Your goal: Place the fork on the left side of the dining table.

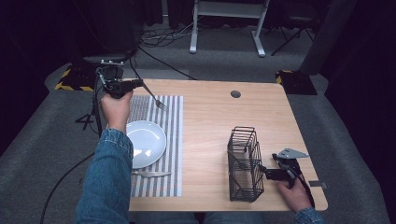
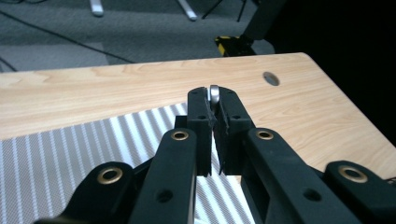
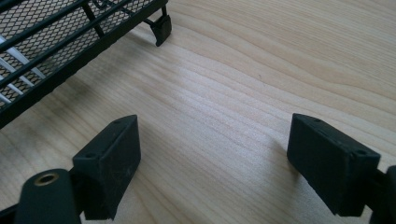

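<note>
My left gripper (image 1: 137, 84) is raised over the far left corner of the striped placemat (image 1: 170, 140) and is shut on a metal fork (image 1: 155, 99), whose tines point right and down toward the mat. In the left gripper view the fork's handle end (image 2: 214, 94) shows clamped between the closed jaws of the left gripper (image 2: 214, 100). A white plate (image 1: 145, 143) lies on the mat, and a knife (image 1: 152, 174) rests just in front of it. My right gripper (image 1: 265, 173) sits low at the right side of a black wire basket (image 1: 243, 163), open, its pads (image 3: 109, 156) wide apart over bare wood.
The wooden table (image 1: 210, 121) has a round cable hole (image 1: 236, 94) near its far edge. The basket's mesh wall and foot (image 3: 161, 28) stand just left of the right gripper's jaws. Beyond the table are grey carpet, cables and a desk frame.
</note>
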`<control>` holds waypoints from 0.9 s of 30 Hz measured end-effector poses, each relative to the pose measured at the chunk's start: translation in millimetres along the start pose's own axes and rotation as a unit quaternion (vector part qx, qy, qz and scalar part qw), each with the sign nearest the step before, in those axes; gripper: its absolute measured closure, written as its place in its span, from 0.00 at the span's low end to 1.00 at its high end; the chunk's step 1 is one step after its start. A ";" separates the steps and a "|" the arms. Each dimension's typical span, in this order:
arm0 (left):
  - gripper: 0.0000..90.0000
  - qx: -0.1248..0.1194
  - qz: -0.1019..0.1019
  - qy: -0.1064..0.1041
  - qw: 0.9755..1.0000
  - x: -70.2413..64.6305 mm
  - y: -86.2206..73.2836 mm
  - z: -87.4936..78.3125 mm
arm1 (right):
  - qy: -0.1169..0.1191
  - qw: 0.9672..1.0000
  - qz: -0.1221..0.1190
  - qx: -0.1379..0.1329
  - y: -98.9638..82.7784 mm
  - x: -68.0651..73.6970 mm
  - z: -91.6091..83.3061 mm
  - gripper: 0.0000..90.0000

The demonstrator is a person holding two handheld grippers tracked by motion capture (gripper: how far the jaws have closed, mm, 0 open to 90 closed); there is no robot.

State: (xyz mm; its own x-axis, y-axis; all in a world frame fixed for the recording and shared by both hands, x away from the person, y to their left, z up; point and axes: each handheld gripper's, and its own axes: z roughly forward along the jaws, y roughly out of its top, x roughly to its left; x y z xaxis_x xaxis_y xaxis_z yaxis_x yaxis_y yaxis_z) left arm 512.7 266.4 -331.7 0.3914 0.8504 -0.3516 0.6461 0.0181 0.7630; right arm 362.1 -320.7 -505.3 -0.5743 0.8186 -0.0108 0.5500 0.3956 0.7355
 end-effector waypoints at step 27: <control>0.95 0.027 -0.055 0.008 0.998 23.7 -29.5 24.0 | -0.001 1.000 0.001 0.000 -0.1 0.4 -0.1 0.19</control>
State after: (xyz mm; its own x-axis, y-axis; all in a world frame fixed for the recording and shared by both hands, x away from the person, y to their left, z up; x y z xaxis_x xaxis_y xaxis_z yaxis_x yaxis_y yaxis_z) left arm 518.6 273.4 -375.6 0.3050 0.8535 -0.4226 0.7199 0.0839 0.6890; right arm 361.7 -320.4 -505.3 -0.5710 0.8209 -0.0106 0.5519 0.3934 0.7353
